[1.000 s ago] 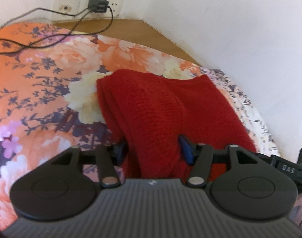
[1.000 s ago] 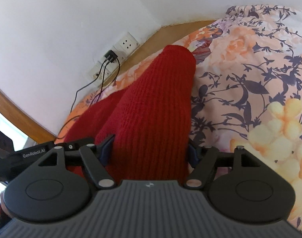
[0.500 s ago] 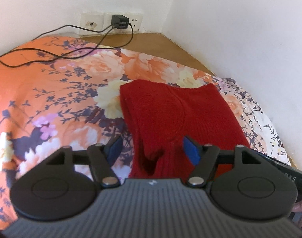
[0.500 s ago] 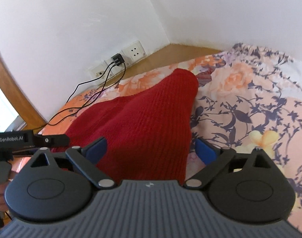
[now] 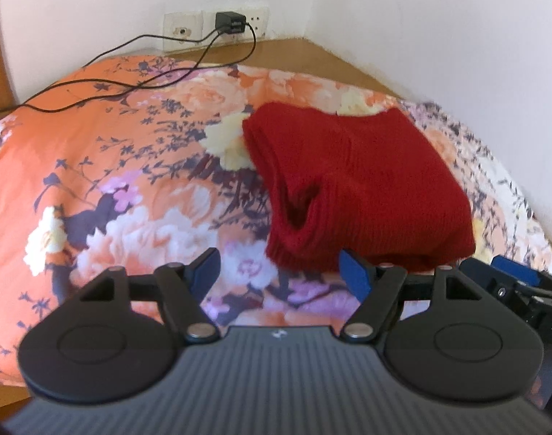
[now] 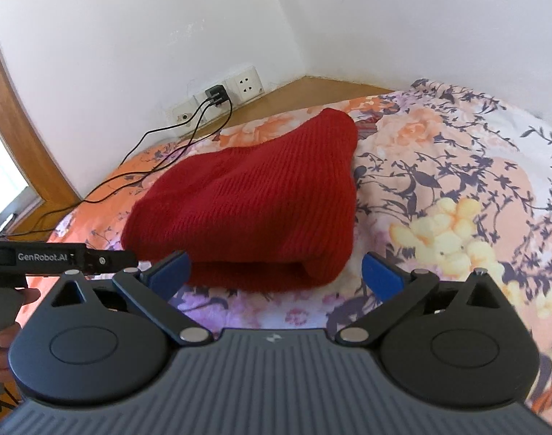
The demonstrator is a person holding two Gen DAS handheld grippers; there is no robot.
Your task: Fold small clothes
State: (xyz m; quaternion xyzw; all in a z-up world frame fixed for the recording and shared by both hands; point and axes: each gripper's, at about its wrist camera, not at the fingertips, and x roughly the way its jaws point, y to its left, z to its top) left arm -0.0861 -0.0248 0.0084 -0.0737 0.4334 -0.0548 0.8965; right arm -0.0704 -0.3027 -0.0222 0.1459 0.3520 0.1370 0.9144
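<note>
I am holding both the left gripper [image 5: 279, 272] and right gripper [image 6: 274, 272] spread wide and empty, just short of the folded red knit sweater [image 6: 254, 203] lying on the floral bedspread [image 6: 457, 181].

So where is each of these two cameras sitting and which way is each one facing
Left wrist: on the left gripper, low over the floral bedspread, facing the wall sockets; its open fingers frame the folded red knit garment, right gripper at the right edge.
Right wrist: on the right gripper, facing the room corner; own open fingers, left gripper and a hand at left.
Shared: garment, bedspread, sockets, black cable.
</note>
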